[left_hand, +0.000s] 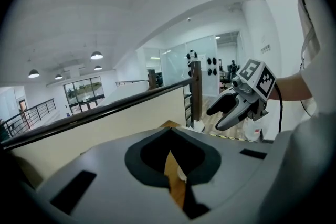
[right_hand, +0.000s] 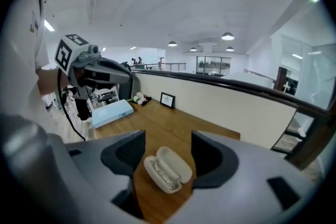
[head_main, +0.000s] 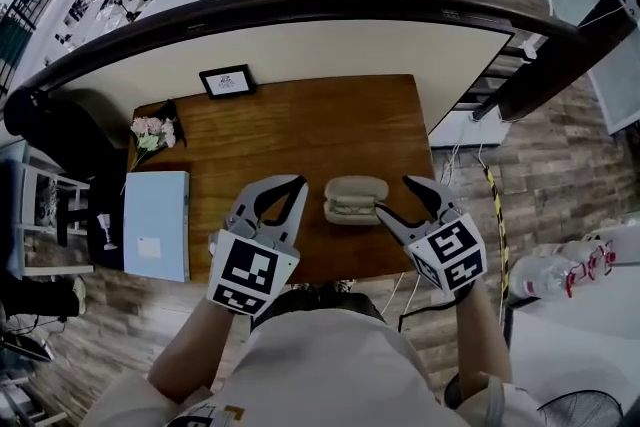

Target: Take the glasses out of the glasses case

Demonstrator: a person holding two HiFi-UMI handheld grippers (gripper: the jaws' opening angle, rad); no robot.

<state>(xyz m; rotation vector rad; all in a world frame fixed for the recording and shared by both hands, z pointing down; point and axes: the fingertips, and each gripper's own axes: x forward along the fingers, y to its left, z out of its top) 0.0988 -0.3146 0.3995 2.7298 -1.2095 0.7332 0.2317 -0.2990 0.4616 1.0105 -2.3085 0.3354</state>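
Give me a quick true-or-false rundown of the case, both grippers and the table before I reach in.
1. The glasses case lies open on the wooden table. True.
2. The left gripper has its jaws wide apart. False: its jaw tips meet, with nothing between them.
3. The right gripper has its jaws apart. True.
4. The glasses hang from the right gripper. False: its jaws hold nothing, and the glasses appear to lie inside the case.
5. The blue book lies to the right of the case. False: it lies at the table's left edge, beyond the left gripper.
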